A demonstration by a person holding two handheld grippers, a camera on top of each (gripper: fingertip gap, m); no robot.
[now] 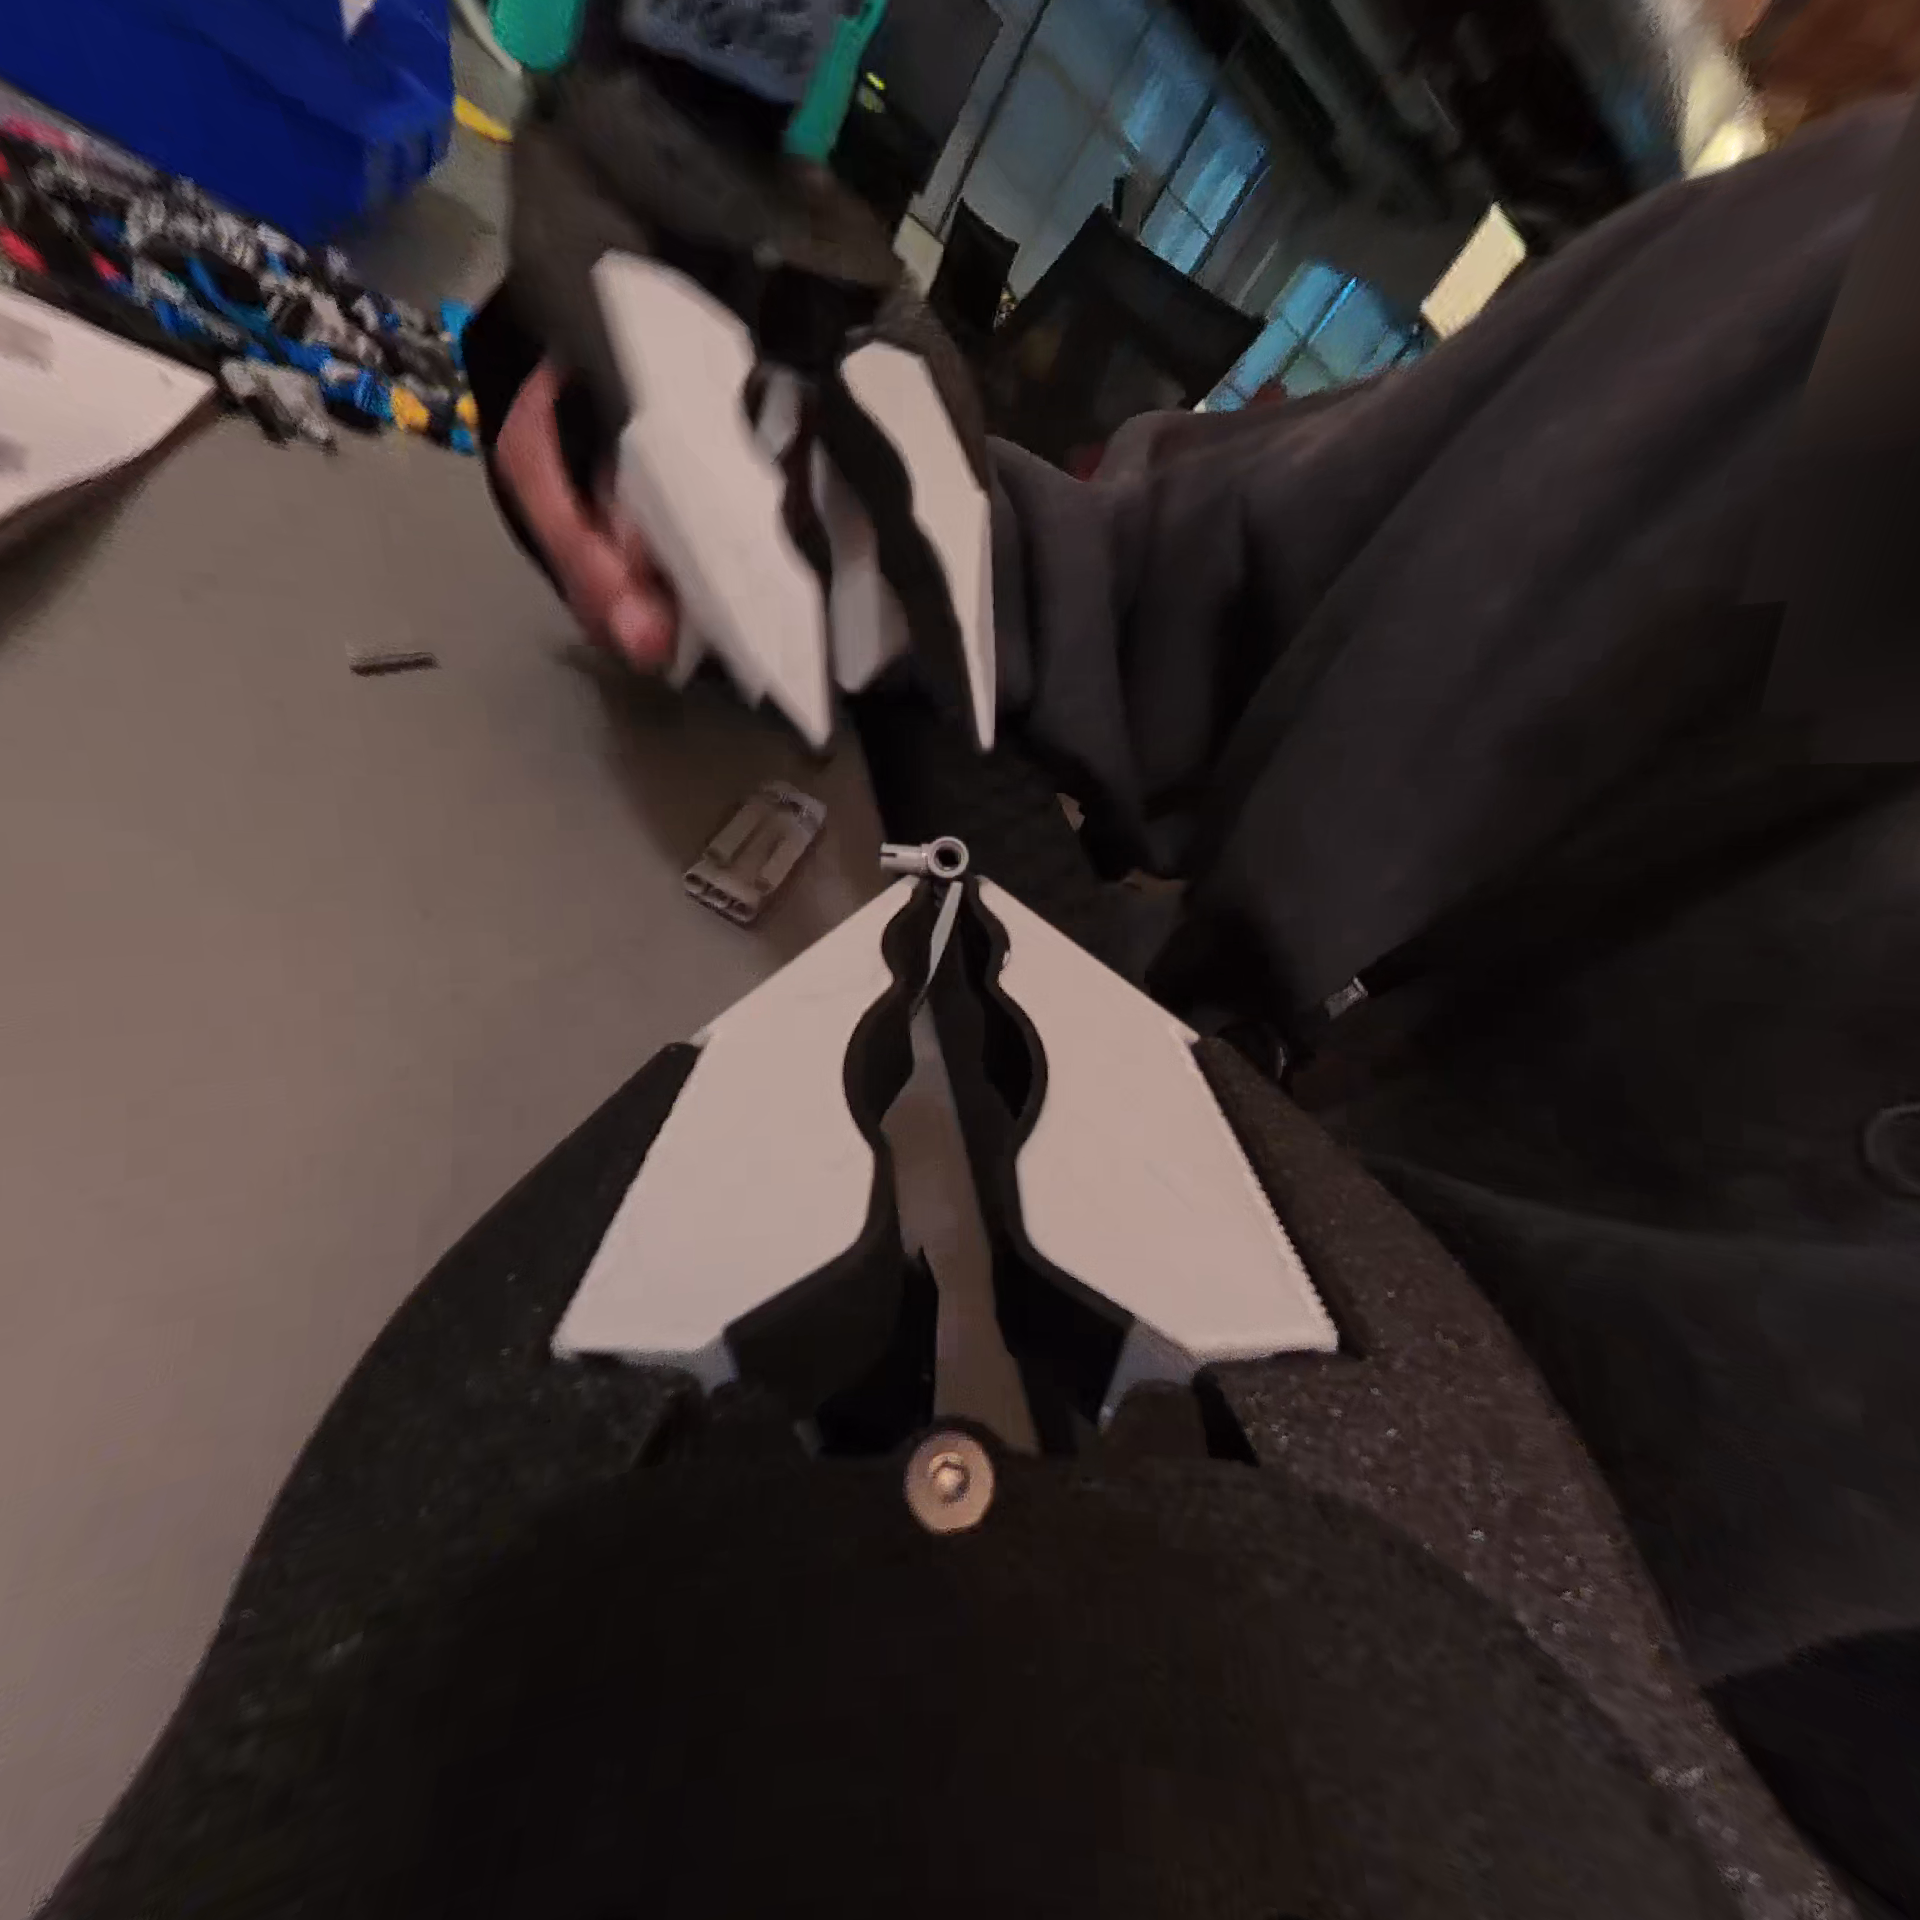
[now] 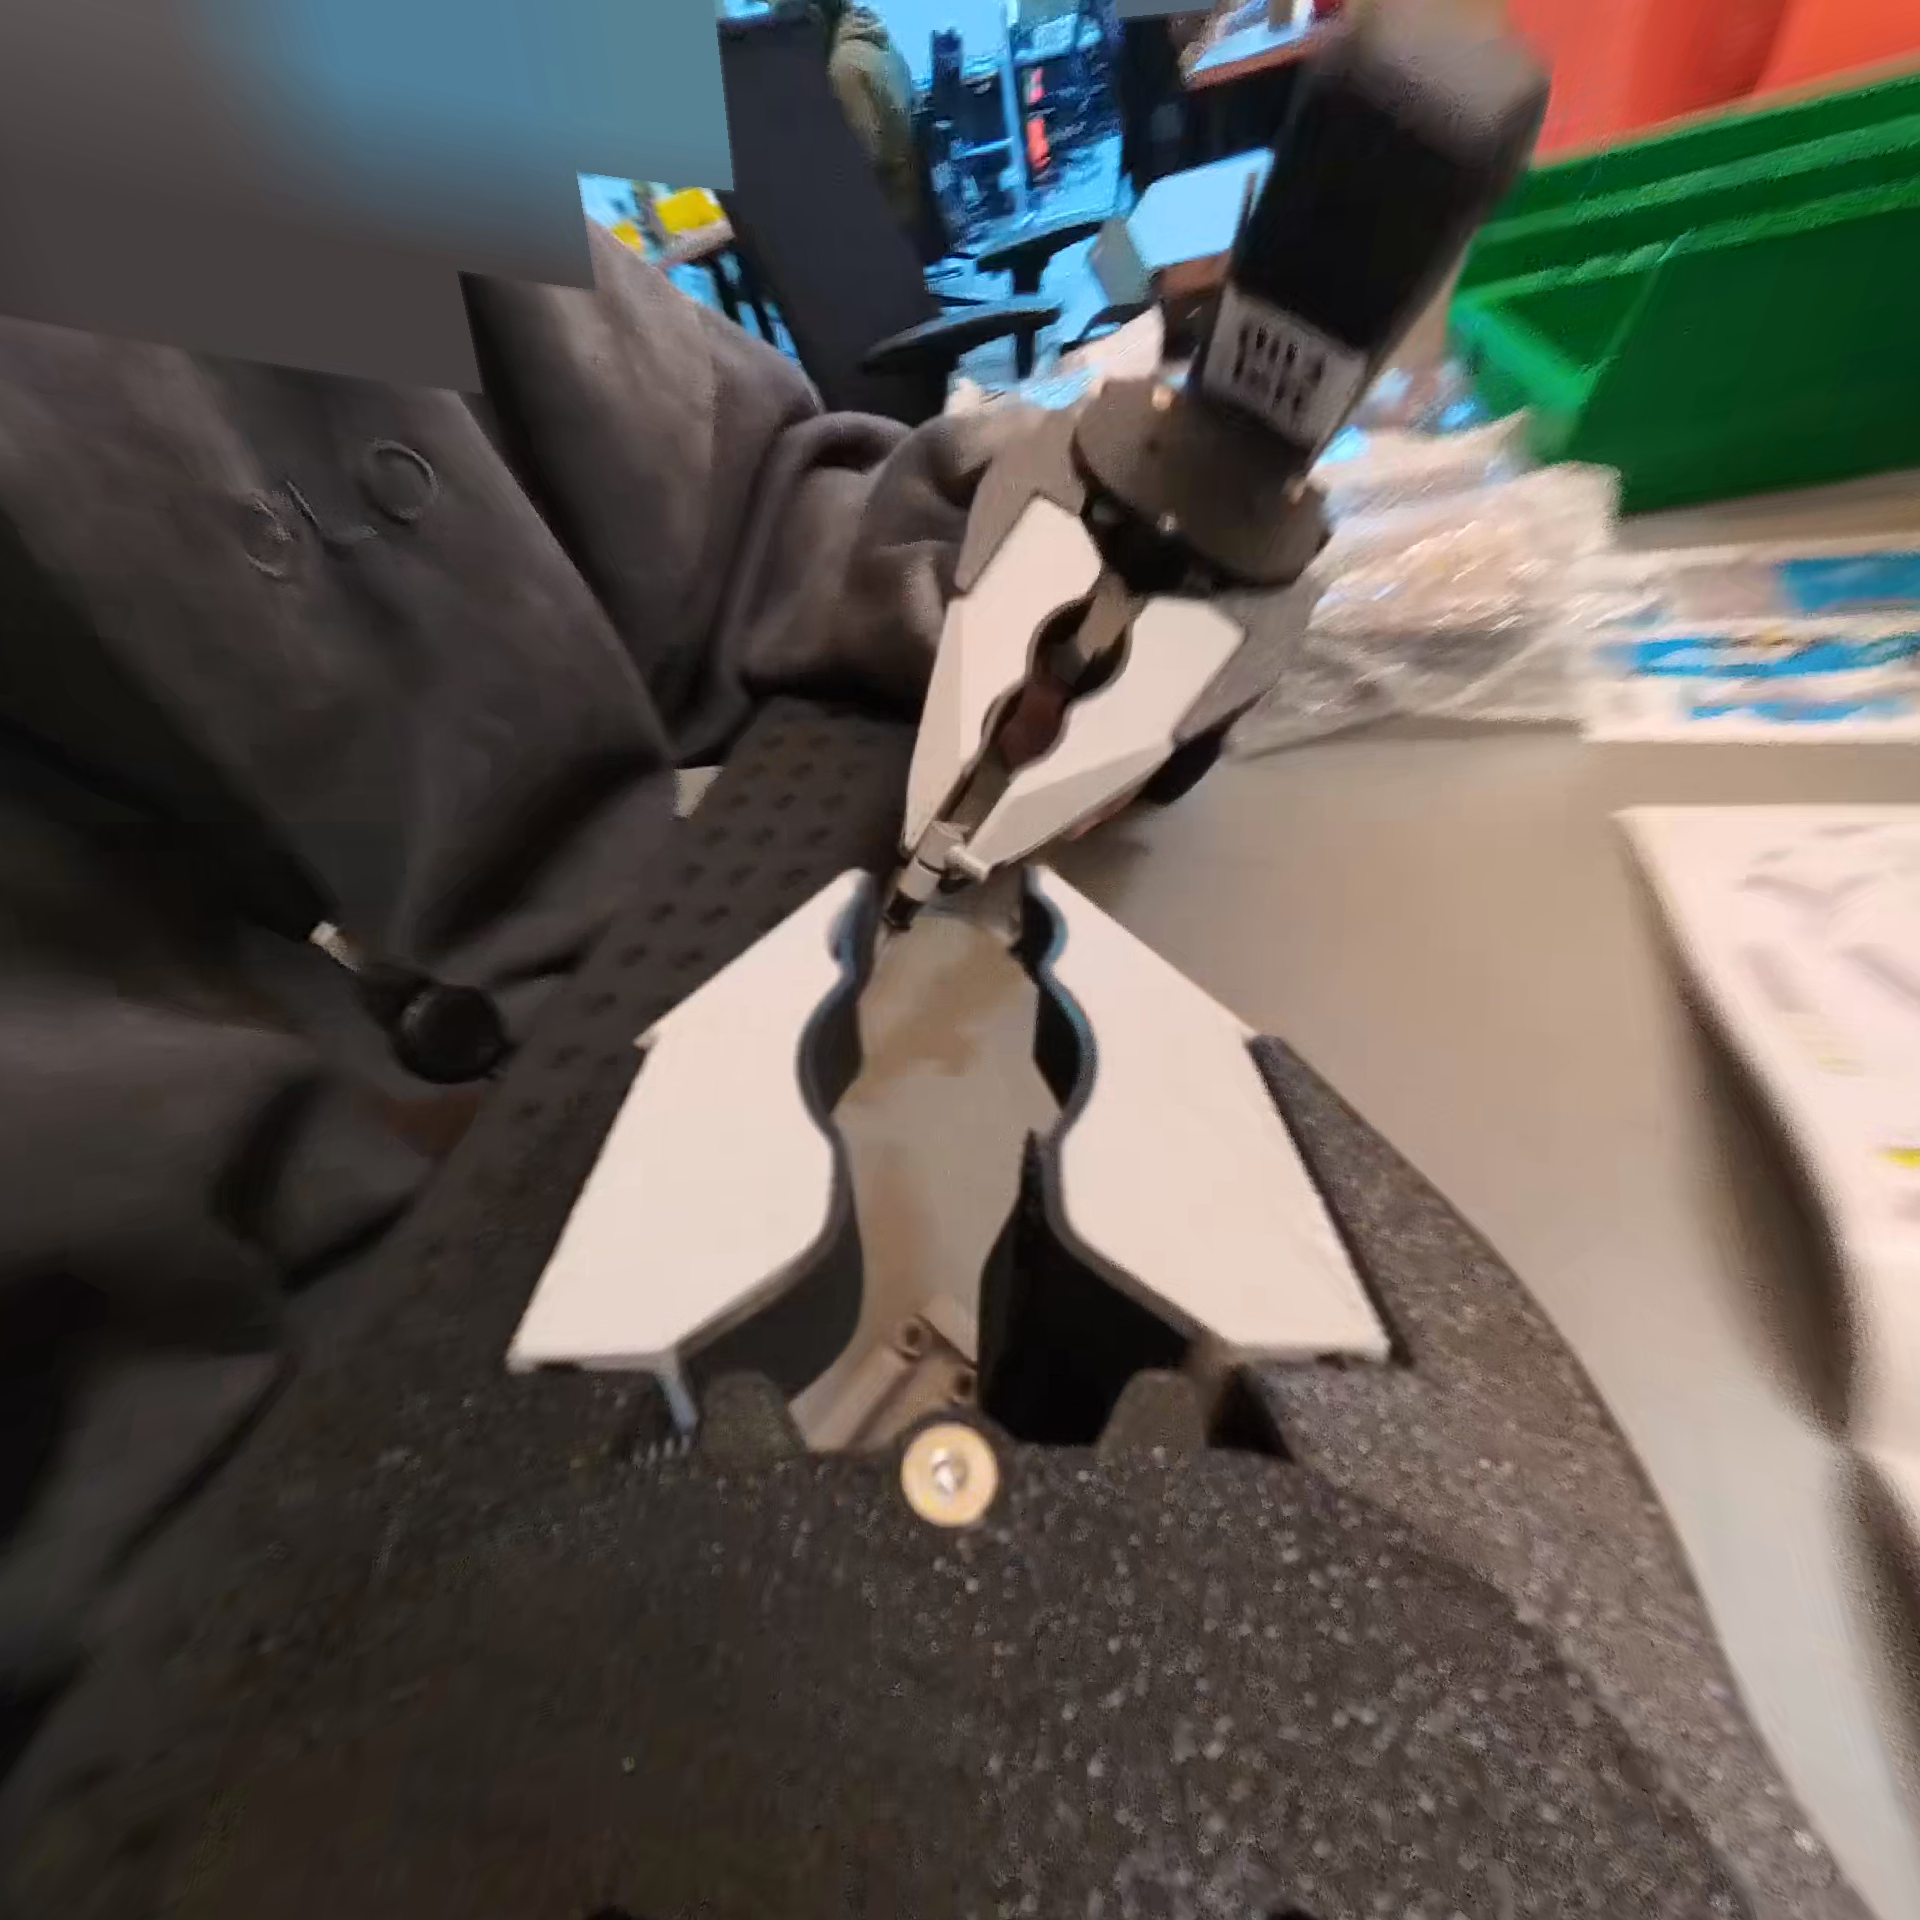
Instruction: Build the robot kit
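Note:
My left gripper (image 1: 940,885) is shut on a small grey connector piece (image 1: 935,858) that sticks out past its tips. It also shows in the right wrist view (image 2: 940,836), tilted down, with the piece (image 2: 930,862) at its tip. My right gripper (image 2: 948,891) is open and empty, its fingertips on either side of the piece and just below it. In the left wrist view the right gripper (image 1: 902,740) hangs open just above the piece, held by a hand (image 1: 582,540).
A grey beam (image 1: 756,854) and a short dark pin (image 1: 393,661) lie on the grey table (image 1: 260,935). A pile of blue and black parts (image 1: 260,301) and a blue bin (image 1: 239,94) stand behind. A green bin (image 2: 1714,343), plastic bags (image 2: 1455,582) and printed sheets (image 2: 1818,1039) lie to the right. Only a small space, under 4 cm, lies between the two pairs of fingers.

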